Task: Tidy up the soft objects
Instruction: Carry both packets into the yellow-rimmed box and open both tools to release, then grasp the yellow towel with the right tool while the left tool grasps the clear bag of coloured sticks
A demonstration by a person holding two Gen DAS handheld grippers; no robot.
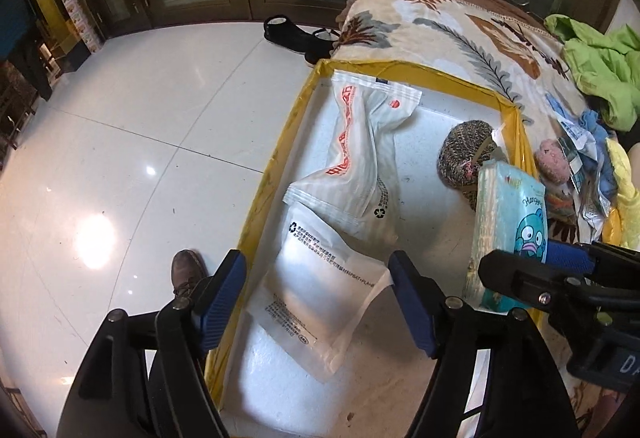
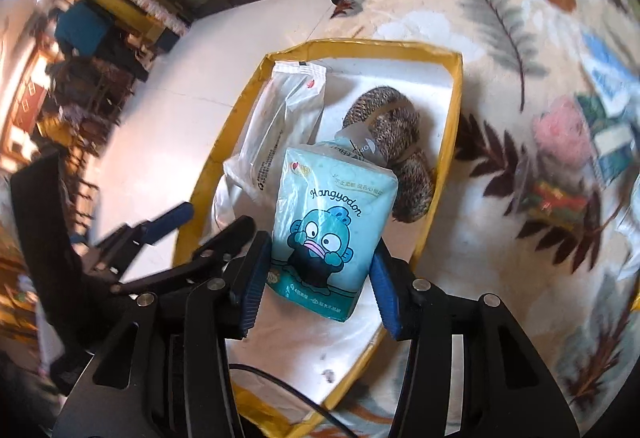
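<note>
Left wrist view: the left gripper (image 1: 318, 270) hangs over the near end of a yellow-rimmed box (image 1: 280, 150), its blue pads spread wide with nothing pinched. A flat white pouch (image 1: 320, 298) lies on the box floor beneath the gap, clear of both pads. Farther in lies a white bag with red print (image 1: 360, 146), and at the far right corner a speckled knitted item (image 1: 464, 154). At the right edge the tissue pack (image 1: 508, 222) stands inside the box against its right wall; the right gripper's fingertips (image 1: 568, 258) overlap its near end, and contact cannot be judged here. A shoe (image 1: 186, 270) shows on the tiled floor to the left. Loose items on the patterned blanket (image 1: 440, 26) at right are jumbled and hard to identify.

Right wrist view: the right gripper (image 2: 316, 284) straddles the tissue pack (image 2: 332, 222), jaws partly spread; the pads flank its lower end, and whether they press cannot be told. The pack's near corner rests on the box floor. The left gripper (image 2: 168, 222) appears blurred at left.
</note>
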